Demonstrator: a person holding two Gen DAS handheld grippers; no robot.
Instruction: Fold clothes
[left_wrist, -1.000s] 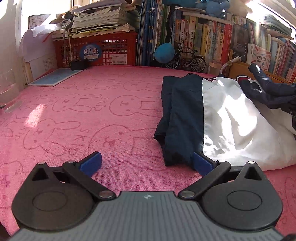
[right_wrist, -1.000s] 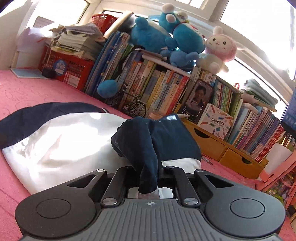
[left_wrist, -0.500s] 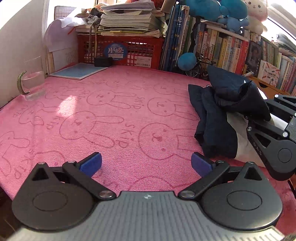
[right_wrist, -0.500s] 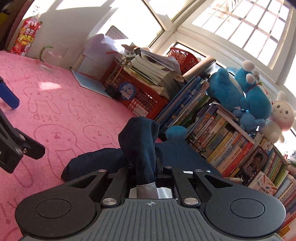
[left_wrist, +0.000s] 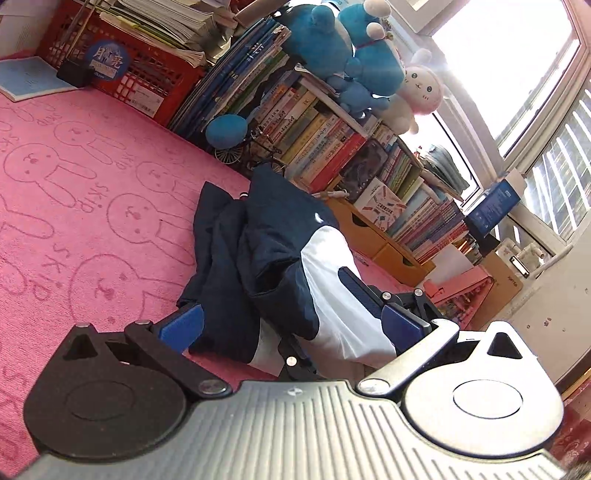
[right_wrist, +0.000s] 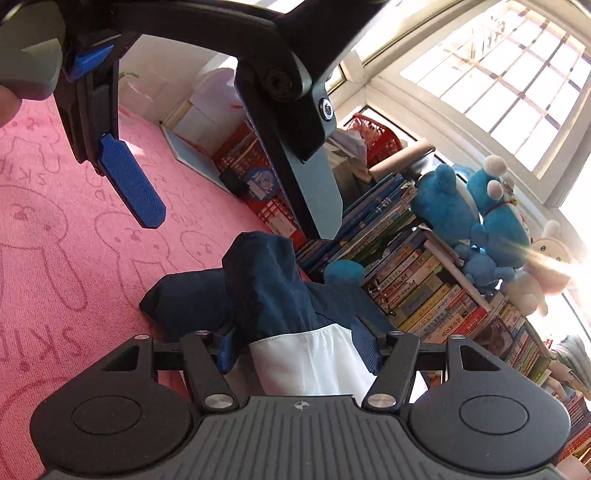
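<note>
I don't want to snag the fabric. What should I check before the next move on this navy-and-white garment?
1. Left gripper open: ok.
2. Right gripper open: ok, jaws spread with cloth between them.
3. Right gripper free of the cloth: cannot tell.
4. Navy-and-white garment lying flat: not ok, bunched in a heap.
5. Garment on the pink rabbit-print towel: ok.
6. Grippers well apart: not ok, left hangs close above right.
</note>
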